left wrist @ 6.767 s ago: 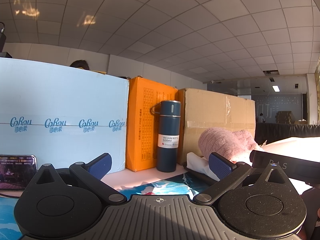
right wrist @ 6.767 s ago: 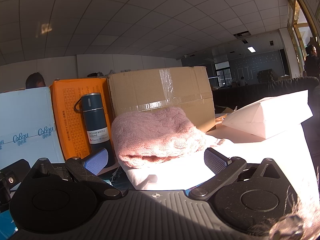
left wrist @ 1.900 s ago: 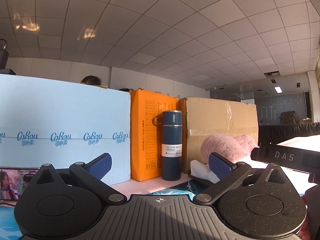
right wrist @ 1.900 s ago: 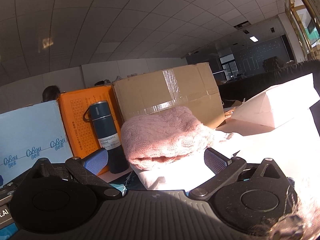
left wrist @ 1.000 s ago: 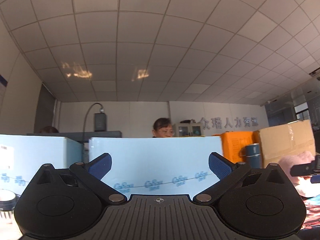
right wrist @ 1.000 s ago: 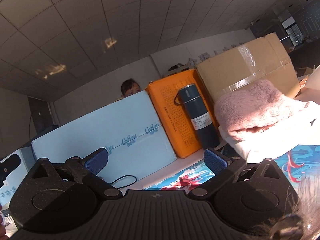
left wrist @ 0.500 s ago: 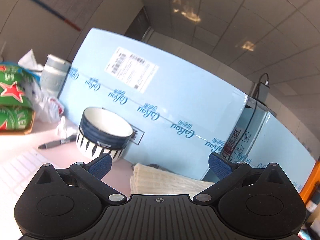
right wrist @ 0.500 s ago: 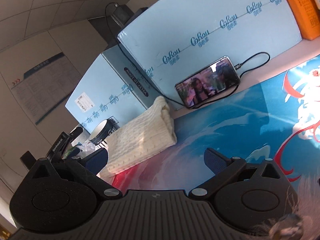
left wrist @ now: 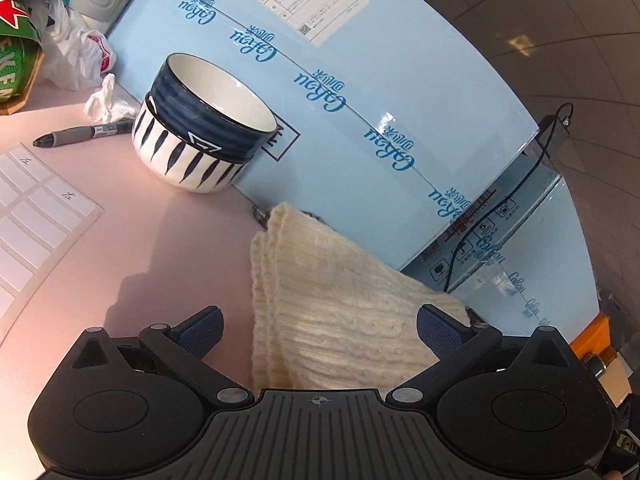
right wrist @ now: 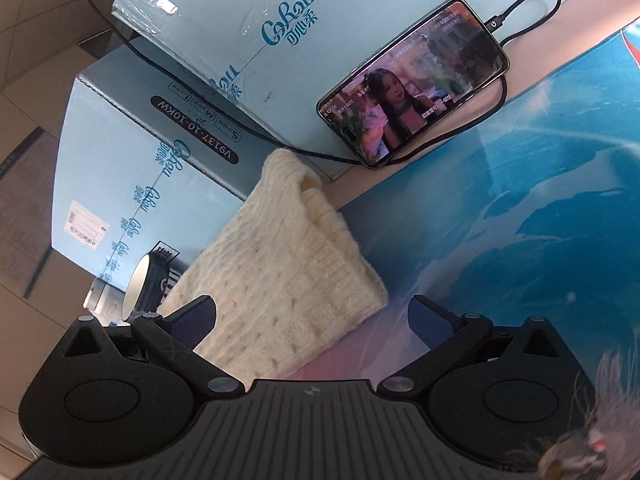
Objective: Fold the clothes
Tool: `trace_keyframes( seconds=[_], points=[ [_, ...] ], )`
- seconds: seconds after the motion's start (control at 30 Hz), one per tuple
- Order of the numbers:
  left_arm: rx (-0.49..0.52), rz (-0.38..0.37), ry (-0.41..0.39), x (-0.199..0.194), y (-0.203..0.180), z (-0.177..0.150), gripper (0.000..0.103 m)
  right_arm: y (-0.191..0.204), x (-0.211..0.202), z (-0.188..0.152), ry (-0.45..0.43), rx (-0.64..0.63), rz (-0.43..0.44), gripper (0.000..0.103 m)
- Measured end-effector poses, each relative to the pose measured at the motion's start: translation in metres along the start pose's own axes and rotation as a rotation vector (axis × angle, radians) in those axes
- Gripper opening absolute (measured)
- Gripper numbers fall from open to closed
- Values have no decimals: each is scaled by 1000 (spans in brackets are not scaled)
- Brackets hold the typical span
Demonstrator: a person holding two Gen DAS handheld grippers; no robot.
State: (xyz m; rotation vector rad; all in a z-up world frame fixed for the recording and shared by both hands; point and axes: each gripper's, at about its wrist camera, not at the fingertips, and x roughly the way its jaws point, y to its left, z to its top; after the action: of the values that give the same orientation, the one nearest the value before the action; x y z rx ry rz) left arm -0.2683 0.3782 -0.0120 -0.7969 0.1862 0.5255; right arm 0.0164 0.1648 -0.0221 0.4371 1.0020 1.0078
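Observation:
A folded cream knit garment (left wrist: 340, 312) lies on the table against the pale blue boxes; it also shows in the right wrist view (right wrist: 280, 292). My left gripper (left wrist: 319, 330) is open and empty, its fingers on either side of the garment's near end, just above it. My right gripper (right wrist: 312, 322) is open and empty, hovering over the garment's near corner, one finger over the knit and the other over the mat.
Stacked blue-and-white bowls (left wrist: 204, 136) stand left of the garment. A marker pen (left wrist: 80, 134), tissue, label sheet (left wrist: 36, 220) and plastic bag lie further left. A phone (right wrist: 416, 80) on a cable leans against the blue boxes (left wrist: 360, 92). A blue printed mat (right wrist: 540, 200) covers the table at right.
Both grippers swung left from the pink garment and bottle, tilted down and closed in on the cream garment. Both stay open.

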Motion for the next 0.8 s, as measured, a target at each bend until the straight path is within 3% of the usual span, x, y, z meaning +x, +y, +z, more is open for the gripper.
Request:
trace_keyframes(
  seconds=[0.17,0.23,0.3,0.33,0.37,0.4,0.5,0.53,0.63,0.8],
  points=[
    [116,-22,93,11,-18,-10,103,6,32,6,-7,-34,35,103],
    [103,-31,91,10,-17,-11,103,8,38,5,8,-27,68,99],
    [92,-39,85,7,-15,-11,103,8,45,0,99,-1,126,60],
    [93,-38,81,6,-16,-11,103,9,48,-4,141,6,147,51],
    [94,-25,73,4,-16,-11,101,12,49,-9,161,-14,164,31],
    [95,-11,64,3,-16,-11,99,17,48,-15,169,-49,180,28],
    [71,70,10,-8,-9,-12,59,33,33,-27,139,-176,239,23],
    [61,92,-12,-12,-7,-13,37,38,26,-30,128,-220,263,22],
    [69,52,-92,-31,-6,-15,22,48,1,-31,105,-276,341,21],
    [214,-80,-215,-66,-49,-33,19,43,-55,-16,38,-347,443,21]
  ],
)
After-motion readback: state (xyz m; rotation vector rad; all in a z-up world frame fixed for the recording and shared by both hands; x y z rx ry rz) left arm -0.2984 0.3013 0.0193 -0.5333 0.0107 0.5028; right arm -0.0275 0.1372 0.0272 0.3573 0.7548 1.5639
